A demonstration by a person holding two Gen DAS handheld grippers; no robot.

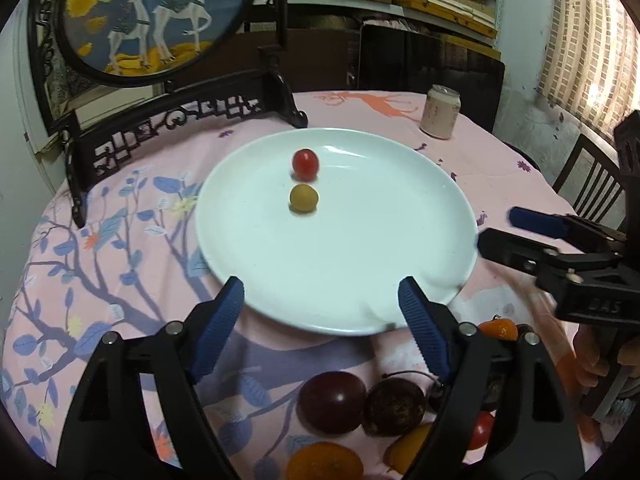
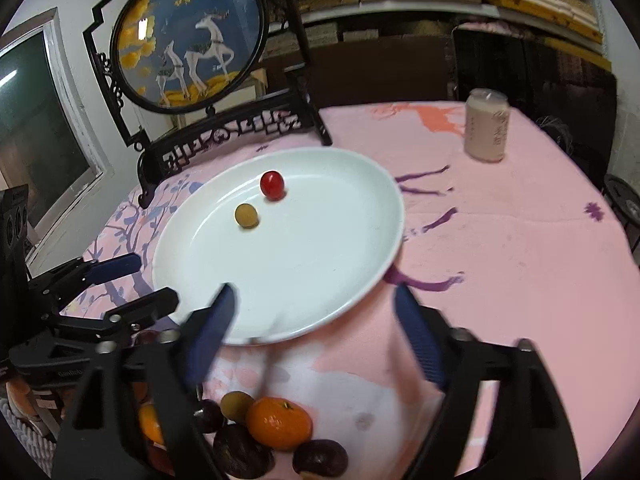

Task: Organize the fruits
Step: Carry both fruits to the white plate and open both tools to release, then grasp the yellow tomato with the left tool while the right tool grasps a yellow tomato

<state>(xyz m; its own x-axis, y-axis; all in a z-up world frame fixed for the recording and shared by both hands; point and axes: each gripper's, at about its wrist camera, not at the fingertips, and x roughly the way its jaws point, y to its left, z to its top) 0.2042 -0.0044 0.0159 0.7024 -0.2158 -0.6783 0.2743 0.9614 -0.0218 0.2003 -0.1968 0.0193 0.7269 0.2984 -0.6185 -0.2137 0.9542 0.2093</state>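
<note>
The plate (image 1: 400, 280) looks glossy white ceramic. Printed pink cloth (image 2: 520, 260) covers the surface, matt. A shiny red tomato (image 1: 305, 163) sits on the plate. Gripper pads (image 1: 218, 332) are ribbed blue rubber on matt black plastic.

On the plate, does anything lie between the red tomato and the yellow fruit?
Nothing: between the small red cherry tomato and the round yellow-green fruit only bare white ceramic plate shows, in both wrist views.
</note>
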